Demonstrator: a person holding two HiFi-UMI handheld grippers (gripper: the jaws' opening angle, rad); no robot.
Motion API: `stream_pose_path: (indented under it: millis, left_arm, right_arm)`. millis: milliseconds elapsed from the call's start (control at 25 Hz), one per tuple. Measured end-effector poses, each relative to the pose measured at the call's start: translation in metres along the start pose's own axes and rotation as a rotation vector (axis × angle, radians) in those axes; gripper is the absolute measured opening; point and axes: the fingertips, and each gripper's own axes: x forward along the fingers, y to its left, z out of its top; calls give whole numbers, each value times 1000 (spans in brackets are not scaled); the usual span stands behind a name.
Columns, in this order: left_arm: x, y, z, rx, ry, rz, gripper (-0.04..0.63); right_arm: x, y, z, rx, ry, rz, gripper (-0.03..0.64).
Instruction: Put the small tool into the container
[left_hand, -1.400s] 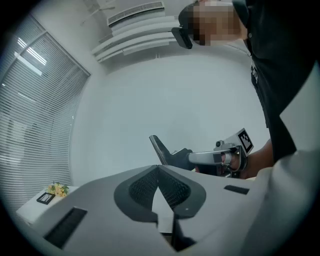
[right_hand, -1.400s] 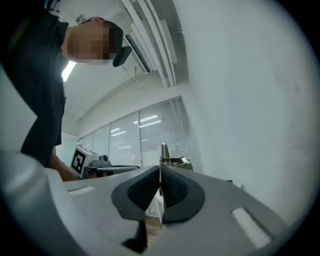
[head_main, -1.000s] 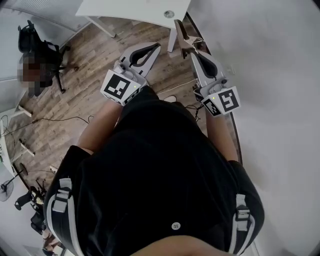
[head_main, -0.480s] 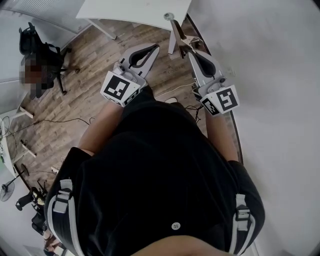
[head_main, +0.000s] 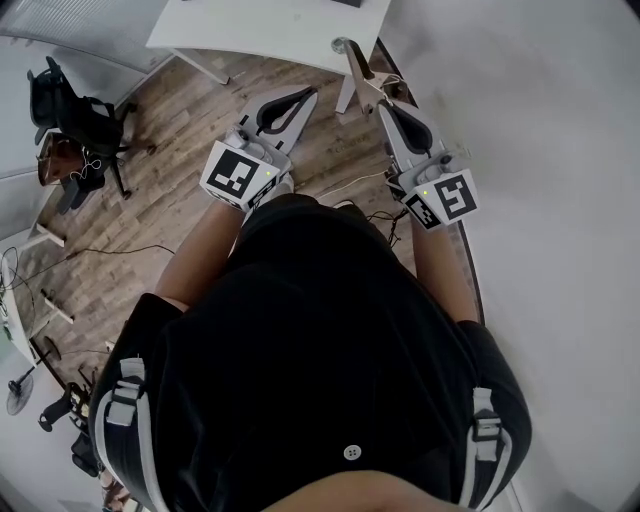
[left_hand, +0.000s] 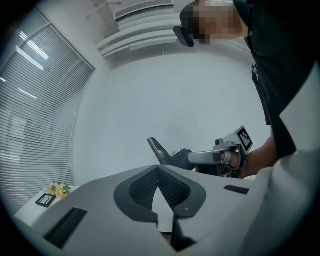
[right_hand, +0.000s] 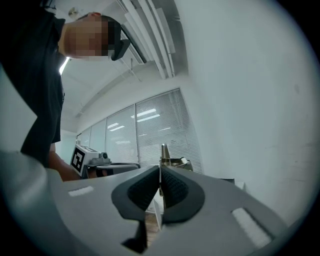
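- Holding both grippers out in front of my chest above the wooden floor (head_main: 180, 210), much where they were a second ago; only the white table (head_main: 250, 30) has slid a little lower in the head view.
- My right gripper (head_main: 380, 100) is clamped on the small tool (right_hand: 163, 152), a thin metal piece that sticks out past the fingertips toward the table's edge.
- My left gripper (head_main: 310, 93) has its jaws pressed together with nothing between them.
- A small round thing (head_main: 340, 43) sits on the table near the tool's tip; I cannot tell whether it is the container.
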Motion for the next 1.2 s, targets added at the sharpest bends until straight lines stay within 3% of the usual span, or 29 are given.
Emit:
stream_pose_path:
  millis: [120, 440, 840, 1040, 1200]
  left_arm:
    - [5, 2, -9, -1, 15, -5, 8]
    - [8, 104, -4, -17, 25, -37, 8]
    - [12, 111, -9, -6, 17, -69, 8]
    - [-6, 203, -23, -50, 7, -67, 8]
    - [-12, 220, -27, -58, 19, -70, 8]
  right_arm:
    - [0, -6, -8, -7, 7, -9, 16]
    - [100, -17, -7, -13, 49, -43, 15]
    - [102, -22, -16, -19, 36, -86, 16]
    - [192, -11, -33, -13, 68, -93, 17]
    - [209, -8, -35, -11, 72, -104, 16]
